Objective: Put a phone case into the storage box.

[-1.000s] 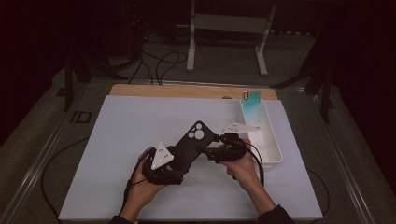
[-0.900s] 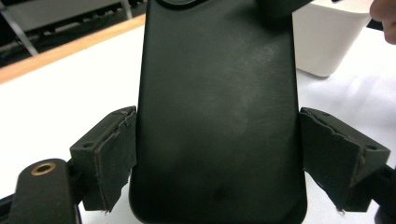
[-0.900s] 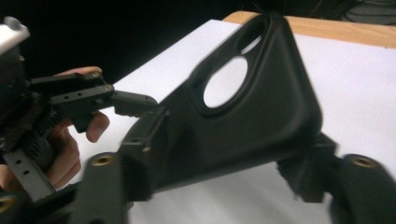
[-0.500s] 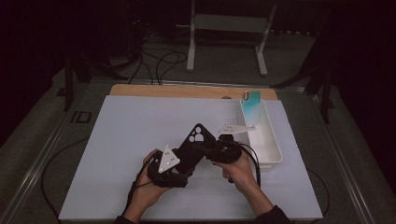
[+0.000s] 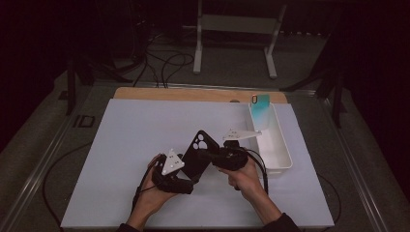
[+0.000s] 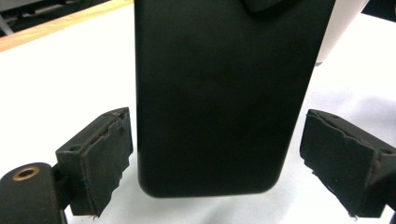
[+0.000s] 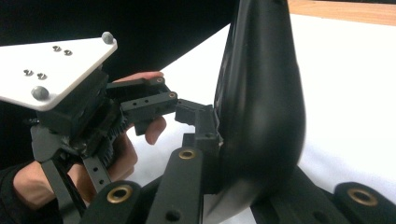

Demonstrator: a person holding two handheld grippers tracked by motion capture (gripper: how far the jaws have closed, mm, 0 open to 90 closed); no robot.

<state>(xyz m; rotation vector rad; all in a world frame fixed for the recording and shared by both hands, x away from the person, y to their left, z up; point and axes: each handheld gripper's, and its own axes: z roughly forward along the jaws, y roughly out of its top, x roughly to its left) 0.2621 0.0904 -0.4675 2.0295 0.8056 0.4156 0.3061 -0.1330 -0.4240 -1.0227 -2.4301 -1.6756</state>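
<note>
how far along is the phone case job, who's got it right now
Done: the black phone case is up off the white table, shut in the right gripper. In hand: a handover. The left gripper has its jaws open on either side of the case's lower end, not gripping. Left: closing the left jaws, then probably the move to the white tray, which holds a teal case.

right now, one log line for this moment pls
object: black phone case | right gripper: shut on case | left gripper: open, jaws flank case's lower end, apart | white bin: right of hands
</note>
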